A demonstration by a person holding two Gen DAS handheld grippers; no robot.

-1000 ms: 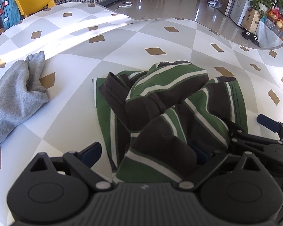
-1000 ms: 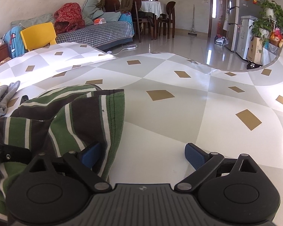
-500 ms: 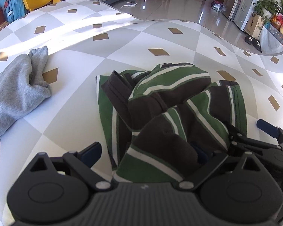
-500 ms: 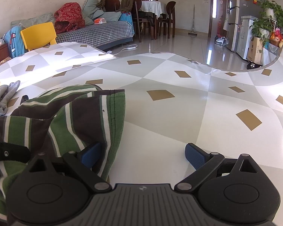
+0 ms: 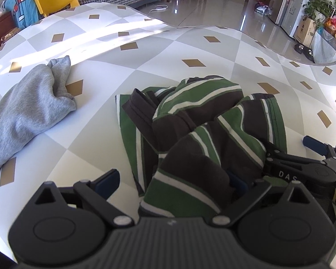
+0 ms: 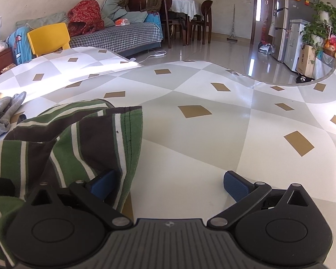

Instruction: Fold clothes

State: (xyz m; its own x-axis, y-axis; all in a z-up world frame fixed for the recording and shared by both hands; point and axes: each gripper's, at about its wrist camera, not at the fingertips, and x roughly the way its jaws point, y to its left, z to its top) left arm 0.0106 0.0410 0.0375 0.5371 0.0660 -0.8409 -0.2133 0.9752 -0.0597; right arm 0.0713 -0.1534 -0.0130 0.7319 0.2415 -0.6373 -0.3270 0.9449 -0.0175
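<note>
We saw the striped green and brown garment (image 5: pixel 197 132) lying bunched on the table (image 5: pixel 145 67), whose cover bore grey and white diamonds with small tan lozenges. It lay near the front edge, roughly in the middle, with a grey garment (image 5: pixel 26 112) well apart on its left.

The left gripper (image 5: pixel 171 179) stood with its jaws apart; the near fold of striped cloth lay draped between the fingers and over the right one, and no pad pressed on it. The right gripper (image 6: pixel 168 182) had just been opening its jaws, which now stood wide. The hem of the striped garment hung over its left finger (image 6: pixel 103 182), while its right finger lay over bare table, so nothing was clamped. In the left wrist view the right gripper sat at the garment's right edge.

A yellow chair (image 6: pixel 48 39) stood beyond the table's far left.
</note>
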